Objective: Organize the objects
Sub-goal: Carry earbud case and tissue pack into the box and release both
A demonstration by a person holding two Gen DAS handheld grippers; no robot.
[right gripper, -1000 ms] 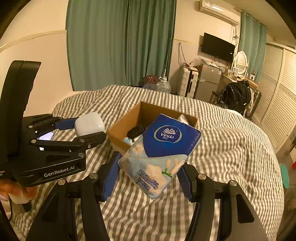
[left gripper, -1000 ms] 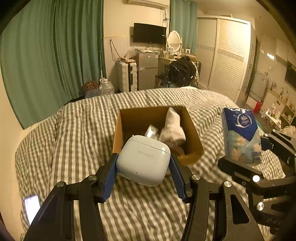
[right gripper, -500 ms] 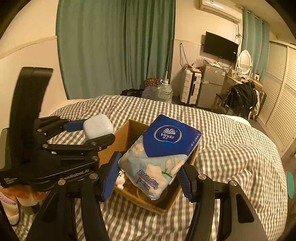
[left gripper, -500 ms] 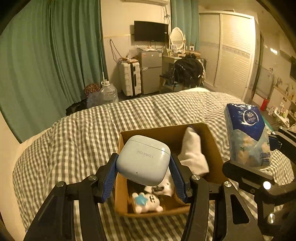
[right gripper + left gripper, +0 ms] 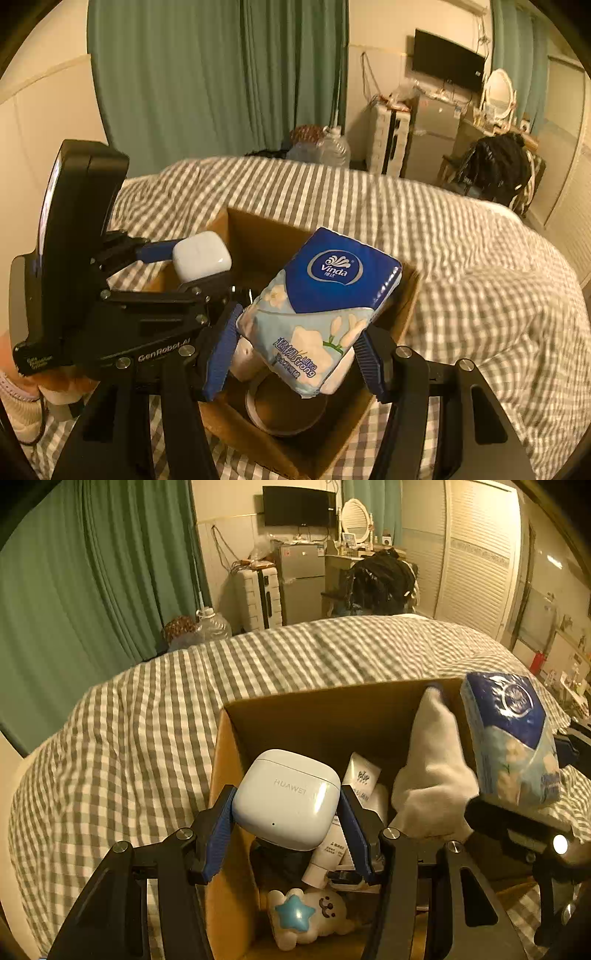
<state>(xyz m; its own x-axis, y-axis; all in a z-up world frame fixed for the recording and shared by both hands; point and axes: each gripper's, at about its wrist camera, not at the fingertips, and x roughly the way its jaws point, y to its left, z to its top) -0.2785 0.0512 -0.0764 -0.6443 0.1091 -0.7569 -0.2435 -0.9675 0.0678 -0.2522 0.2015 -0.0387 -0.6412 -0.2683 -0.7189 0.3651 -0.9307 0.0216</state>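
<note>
My left gripper [image 5: 286, 829] is shut on a white earbud case [image 5: 286, 799] and holds it over the left part of an open cardboard box [image 5: 314, 710] on the checked bed. My right gripper [image 5: 295, 352] is shut on a blue and white tissue pack [image 5: 317, 306], tilted, over the same box [image 5: 404, 314]. In the right wrist view the left gripper [image 5: 201, 271] with the earbud case [image 5: 201, 256] is at the left. The tissue pack [image 5: 513, 742] shows at the right of the left wrist view. Inside the box lie a white sock [image 5: 432, 775], a white tube [image 5: 332, 849], a plush toy with a blue star [image 5: 306, 917] and a tape roll [image 5: 284, 410].
The grey checked duvet [image 5: 147, 738] covers the bed all around the box. Green curtains [image 5: 221, 85] hang behind. A water jug [image 5: 334, 147], a suitcase, a small fridge and a chair with a dark bag stand past the bed's far edge. A hand [image 5: 22, 384] holds the left gripper.
Both grippers moved forward and down with their loads, from short of the box to over its opening. The box's contents came into view. Neither grip has changed.
</note>
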